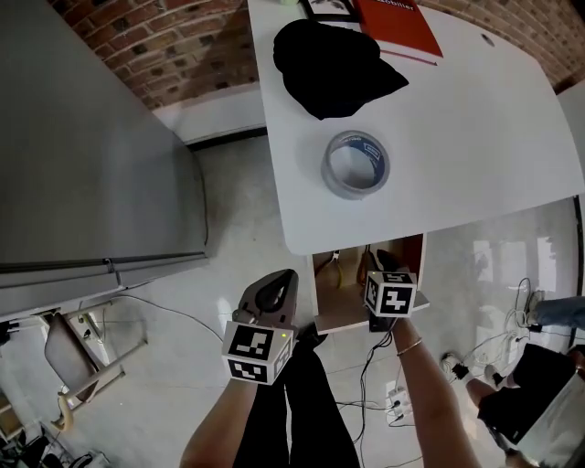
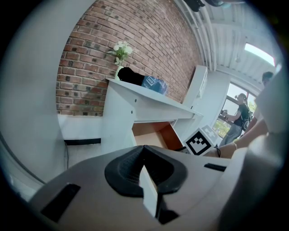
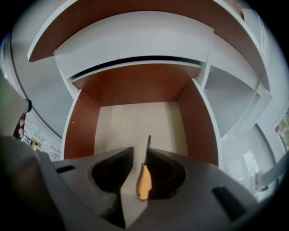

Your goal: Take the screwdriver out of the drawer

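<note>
Orange plastic marks the handle of the screwdriver (image 3: 144,180), which lies on the pale floor of the open drawer (image 3: 76,122), its dark shaft pointing toward the back wall. Through the right gripper view I see it in the gap between the jaws of the right gripper (image 3: 140,153), close against the right-hand jaw. The jaws stand partly apart and I see no clamp on the tool, with clear floor showing between the handle and the other jaw. The drawer has red-brown side walls and a red-brown back.

From the head view, the right gripper (image 1: 388,297) hangs over the drawer (image 1: 343,320), which is pulled out from under the near edge of the white table (image 1: 475,155). My left gripper (image 1: 272,292) sits just beside the drawer's left corner, out over the floor. In the left gripper view the left gripper (image 2: 144,158) has its jaws pressed together with nothing between them, and the right gripper's marker cube (image 2: 199,141) shows beyond, next to the drawer.

On the table top a roll of tape (image 1: 356,164) lies flat near the front edge. A black cloth (image 1: 334,66) is heaped farther back, touching a red book (image 1: 398,26). A grey cabinet (image 1: 82,137) stands to the left, and a brick wall (image 1: 174,55) runs behind.
</note>
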Demonstrator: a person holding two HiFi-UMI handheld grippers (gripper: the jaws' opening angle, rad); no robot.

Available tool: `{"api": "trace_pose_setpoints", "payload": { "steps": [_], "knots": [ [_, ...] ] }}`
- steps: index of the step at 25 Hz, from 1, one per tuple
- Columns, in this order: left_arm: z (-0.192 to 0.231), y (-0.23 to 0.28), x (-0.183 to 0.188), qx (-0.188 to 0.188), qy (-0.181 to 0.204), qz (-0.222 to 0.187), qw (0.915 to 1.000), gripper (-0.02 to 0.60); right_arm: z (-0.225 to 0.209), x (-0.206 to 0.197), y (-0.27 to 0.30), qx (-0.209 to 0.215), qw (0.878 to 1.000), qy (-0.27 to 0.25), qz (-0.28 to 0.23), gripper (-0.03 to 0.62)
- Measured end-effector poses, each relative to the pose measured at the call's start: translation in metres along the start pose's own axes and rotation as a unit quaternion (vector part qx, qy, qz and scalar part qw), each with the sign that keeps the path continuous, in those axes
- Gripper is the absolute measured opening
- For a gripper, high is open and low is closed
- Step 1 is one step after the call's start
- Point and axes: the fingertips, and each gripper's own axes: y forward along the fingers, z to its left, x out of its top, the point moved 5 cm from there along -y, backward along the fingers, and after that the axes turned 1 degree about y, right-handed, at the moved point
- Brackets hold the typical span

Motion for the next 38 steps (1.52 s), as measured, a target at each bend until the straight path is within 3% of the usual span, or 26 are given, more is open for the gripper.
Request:
{"api": "trace_pose_setpoints", "payload": {
  "steps": [20, 38],
  "knots": [
    [0.013, 0.013, -0.026, 0.025, -0.024, 0.007, 0.9994, -0.008, -0.017, -0.01, 0.061, -0.011, 0.999, 0.0, 0.042, 0.094],
    [0.017, 0.019, -0.024, 0.034, -0.028, 0.004, 0.999, -0.008, -0.014, -0.01, 0.068, -0.007, 0.998, -0.028, 0.049, 0.066]
  ]
}}
